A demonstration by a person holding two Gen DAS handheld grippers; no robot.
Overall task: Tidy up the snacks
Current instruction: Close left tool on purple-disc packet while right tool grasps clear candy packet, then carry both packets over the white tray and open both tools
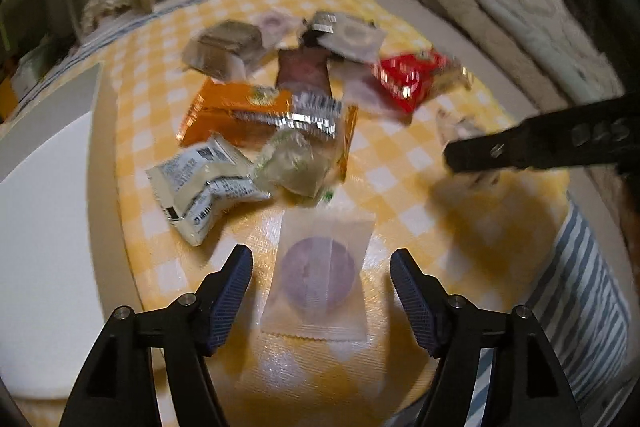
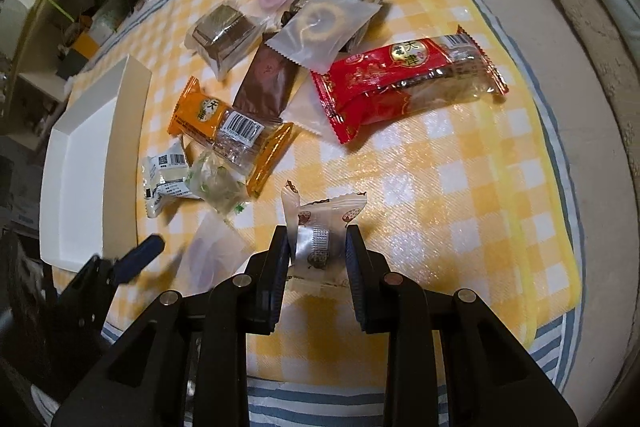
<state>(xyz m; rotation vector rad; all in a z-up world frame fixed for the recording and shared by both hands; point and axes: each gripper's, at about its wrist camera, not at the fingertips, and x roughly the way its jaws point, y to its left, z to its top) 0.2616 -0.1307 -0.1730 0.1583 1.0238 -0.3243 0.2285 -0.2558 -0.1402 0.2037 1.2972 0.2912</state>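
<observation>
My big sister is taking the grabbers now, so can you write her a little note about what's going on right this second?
Left gripper: open, one finger on each side of the frosted packet with the purple round cake, not closed on it.
Right gripper: closed on the small clear-and-white candy packet.
The white tray sits at the left edge of the yellow checked cloth; no snack shows in it.
All the other snacks, such as the red packet and orange packet, lie in a loose pile on the cloth.
Left to do: nearly everything, probably starting with these two packets.
</observation>
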